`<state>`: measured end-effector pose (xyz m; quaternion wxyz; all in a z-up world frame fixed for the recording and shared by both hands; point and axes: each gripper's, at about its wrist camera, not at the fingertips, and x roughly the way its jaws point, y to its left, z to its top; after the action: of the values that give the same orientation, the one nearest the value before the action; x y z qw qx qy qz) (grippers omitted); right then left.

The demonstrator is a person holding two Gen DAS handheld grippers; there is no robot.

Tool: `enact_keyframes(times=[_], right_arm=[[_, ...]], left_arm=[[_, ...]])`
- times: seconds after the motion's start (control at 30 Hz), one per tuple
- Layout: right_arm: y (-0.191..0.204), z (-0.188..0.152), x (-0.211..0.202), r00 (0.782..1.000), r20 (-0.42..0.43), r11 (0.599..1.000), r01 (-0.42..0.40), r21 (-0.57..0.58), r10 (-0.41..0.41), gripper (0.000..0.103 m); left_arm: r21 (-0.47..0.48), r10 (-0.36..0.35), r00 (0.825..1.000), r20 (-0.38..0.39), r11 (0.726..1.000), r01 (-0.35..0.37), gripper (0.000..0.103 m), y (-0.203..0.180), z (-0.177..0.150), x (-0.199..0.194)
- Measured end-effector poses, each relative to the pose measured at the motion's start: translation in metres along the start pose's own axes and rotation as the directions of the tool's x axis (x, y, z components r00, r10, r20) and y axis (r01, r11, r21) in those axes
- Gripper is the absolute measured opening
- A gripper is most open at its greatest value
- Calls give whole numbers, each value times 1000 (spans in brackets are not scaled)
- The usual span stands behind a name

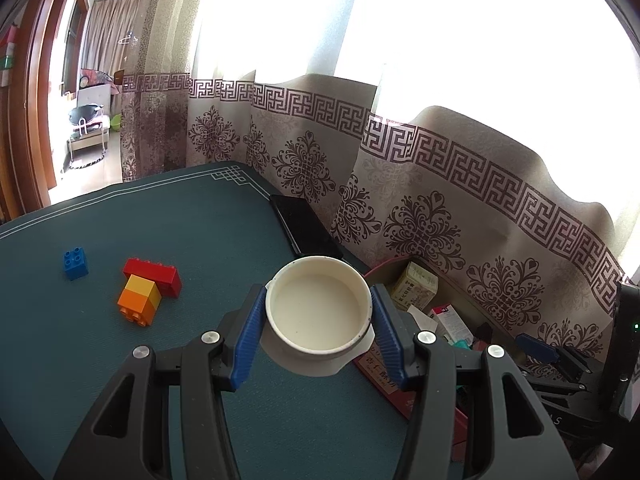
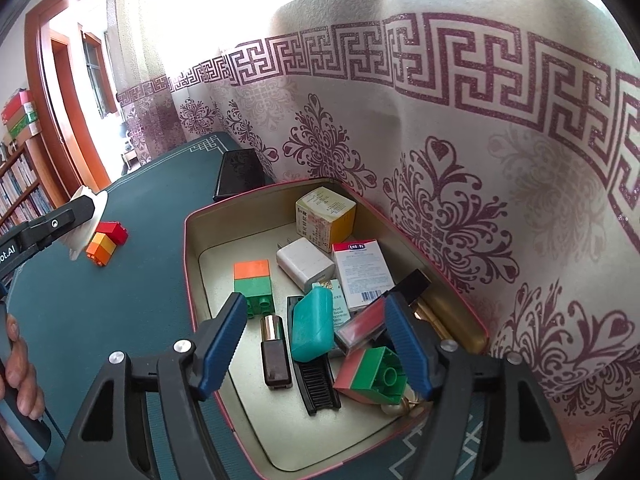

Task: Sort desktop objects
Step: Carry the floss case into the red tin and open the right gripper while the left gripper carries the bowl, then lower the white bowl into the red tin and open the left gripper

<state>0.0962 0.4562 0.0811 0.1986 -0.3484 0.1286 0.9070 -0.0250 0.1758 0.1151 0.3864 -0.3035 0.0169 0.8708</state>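
My left gripper (image 1: 319, 310) is shut on a white round cup (image 1: 319, 312), held above the green table mat (image 1: 120, 360) near the box. A blue brick (image 1: 75, 264), a red brick (image 1: 154, 276) and an orange-yellow brick (image 1: 138, 300) lie on the mat to its left. My right gripper (image 2: 316, 336) is open and empty above the open box (image 2: 192, 264), which holds an orange-green brick (image 2: 254, 284), a pink-green brick (image 2: 372, 376), a white charger (image 2: 304, 260), a teal case (image 2: 312, 326), a lipstick (image 2: 274, 352) and small cartons.
A black phone (image 1: 306, 226) lies at the mat's back edge by the patterned curtain (image 1: 440, 208). The left gripper (image 2: 56, 228) with the cup shows in the right wrist view. A black comb (image 2: 316, 380) lies in the box.
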Motion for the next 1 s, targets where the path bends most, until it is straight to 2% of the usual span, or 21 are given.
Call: enact_keyframes(times=[0.5, 1.0], right_arm=[[-13, -7, -3, 1000, 26, 1000, 2, -5, -2, 80], [-35, -13, 2, 1000, 26, 999, -14, 35, 13, 81]], left_arm=[[50, -29, 998, -49, 998, 32, 55, -25, -5, 10], [107, -101, 989, -104, 988, 112, 55, -87, -5, 26]])
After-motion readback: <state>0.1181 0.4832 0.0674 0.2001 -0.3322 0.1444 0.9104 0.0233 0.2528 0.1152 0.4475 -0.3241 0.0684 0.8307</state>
